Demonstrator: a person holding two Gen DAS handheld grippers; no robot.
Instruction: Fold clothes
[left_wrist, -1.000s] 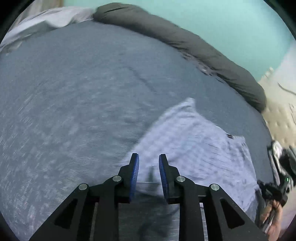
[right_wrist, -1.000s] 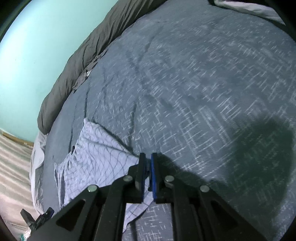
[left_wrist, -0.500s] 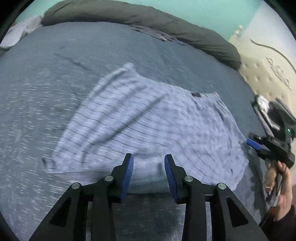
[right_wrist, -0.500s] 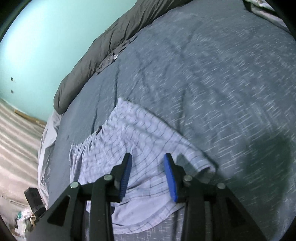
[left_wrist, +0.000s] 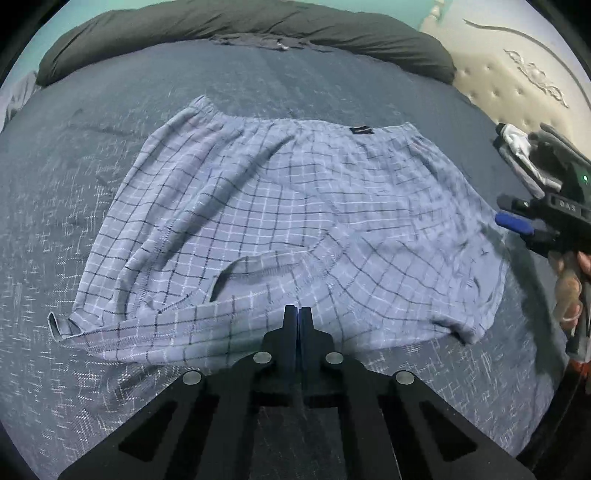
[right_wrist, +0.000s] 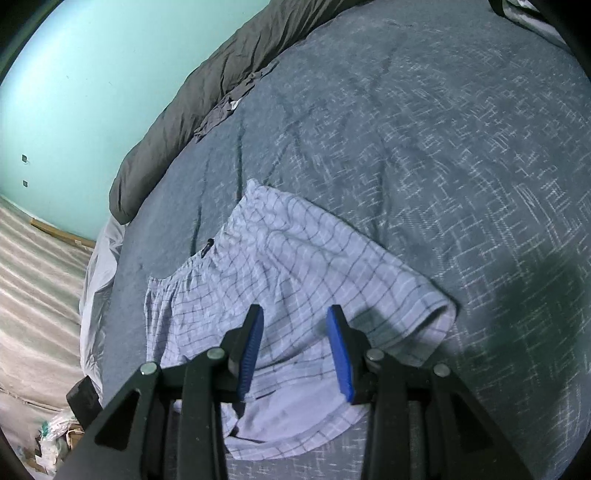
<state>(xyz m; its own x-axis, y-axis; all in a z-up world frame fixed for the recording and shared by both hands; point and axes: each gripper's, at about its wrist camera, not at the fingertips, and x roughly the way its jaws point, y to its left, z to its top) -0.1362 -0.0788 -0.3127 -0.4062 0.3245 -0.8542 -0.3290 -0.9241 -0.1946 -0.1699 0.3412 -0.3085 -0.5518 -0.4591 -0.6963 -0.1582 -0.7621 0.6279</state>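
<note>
Light blue checked shorts (left_wrist: 288, 206) lie spread out on the dark blue bedspread (left_wrist: 74, 155), waistband at the far side, leg hems toward me. My left gripper (left_wrist: 297, 314) is shut with nothing between its pads, just above the near hem at the crotch. My right gripper (right_wrist: 295, 343) is open and empty over the shorts (right_wrist: 288, 266) near one leg opening. The right gripper also shows at the right edge of the left wrist view (left_wrist: 517, 223), beside the shorts' right side.
A rolled dark grey duvet (left_wrist: 240, 22) lies along the far edge of the bed by the turquoise wall (right_wrist: 92, 74). A cream quilted mattress side (left_wrist: 517, 81) is at the right. The floor (right_wrist: 33, 295) lies past the bed's left edge.
Both grippers pulled back from the shorts, which now lie spread flat. The right gripper opened and let go of the cloth. The left gripper went from open to shut.
</note>
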